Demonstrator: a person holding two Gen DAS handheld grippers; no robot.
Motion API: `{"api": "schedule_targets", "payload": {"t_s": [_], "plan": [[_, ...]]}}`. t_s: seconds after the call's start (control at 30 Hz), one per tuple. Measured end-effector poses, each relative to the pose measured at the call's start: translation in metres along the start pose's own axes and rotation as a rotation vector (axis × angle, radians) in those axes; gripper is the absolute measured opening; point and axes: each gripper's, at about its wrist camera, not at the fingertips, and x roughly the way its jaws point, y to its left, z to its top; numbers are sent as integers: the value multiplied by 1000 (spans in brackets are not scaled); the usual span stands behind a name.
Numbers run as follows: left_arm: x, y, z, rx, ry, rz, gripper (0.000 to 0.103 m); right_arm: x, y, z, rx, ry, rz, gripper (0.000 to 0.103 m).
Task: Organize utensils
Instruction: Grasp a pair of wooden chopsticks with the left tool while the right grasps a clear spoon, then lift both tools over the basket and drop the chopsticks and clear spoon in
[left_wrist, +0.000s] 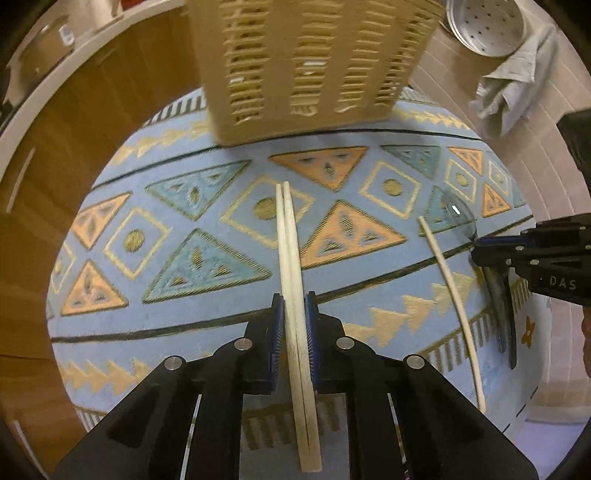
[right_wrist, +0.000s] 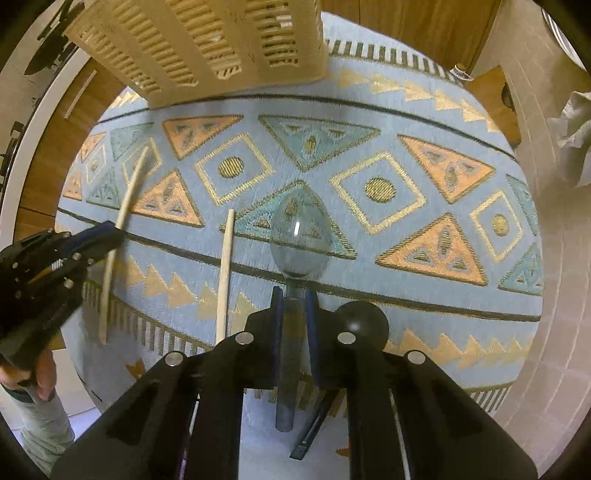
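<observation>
My left gripper (left_wrist: 294, 306) is shut on a pair of pale wooden chopsticks (left_wrist: 290, 240) that point toward the woven basket (left_wrist: 303, 66). In the right wrist view the left gripper (right_wrist: 110, 232) shows at the left edge with those chopsticks (right_wrist: 129, 188) in it. My right gripper (right_wrist: 295, 299) is shut on the handle of a clear plastic spoon (right_wrist: 299, 236), bowl forward. From the left wrist view, the right gripper (left_wrist: 476, 247) and the clear spoon (left_wrist: 454, 214) are at the right. A single chopstick (left_wrist: 448, 280) (right_wrist: 226, 266) lies on the mat between the grippers.
A blue patterned mat (left_wrist: 147, 206) (right_wrist: 406, 122) carries everything, with the basket (right_wrist: 207, 48) at its far side. A black spoon (right_wrist: 364, 321) (left_wrist: 502, 314) lies by the right gripper. A perforated metal lid (left_wrist: 487, 26) and grey cloth (left_wrist: 513, 85) sit far right. Wooden cabinets stand behind.
</observation>
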Motion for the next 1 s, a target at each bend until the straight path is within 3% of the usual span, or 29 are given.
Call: {"api": "schedule_targets", "payload": {"t_s": [0.13, 0.2, 0.27, 0.37, 0.47, 0.57, 0.63, 0.77, 1.0], "plan": [[1, 0, 5, 12, 32, -34, 14, 1, 5, -1, -19, 13, -3, 11], [2, 0, 7, 27, 61, -78, 28, -1, 1, -1, -21, 28, 0, 11], [5, -1, 11, 42, 83, -90, 30, 0, 1, 3, -28, 37, -2, 11], [9, -10, 21, 95, 117, -61, 29, -1, 3, 2, -43, 37, -10, 11], [12, -15, 20, 151, 138, 15, 11, 1, 4, -1, -55, 29, -18, 11], [10, -12, 19, 122, 120, 10, 10, 0, 5, -6, -65, 8, 5, 10], [2, -7, 15, 114, 65, 16, 9, -8, 6, -10, -69, -35, 40, 10], [-37, 0, 7, 68, -127, -32, 9, -40, 10, -16, -102, -158, 122, 10], [-146, 4, 14, 9, -564, -67, 9, -142, 25, -18, -194, -557, 217, 10]]}}
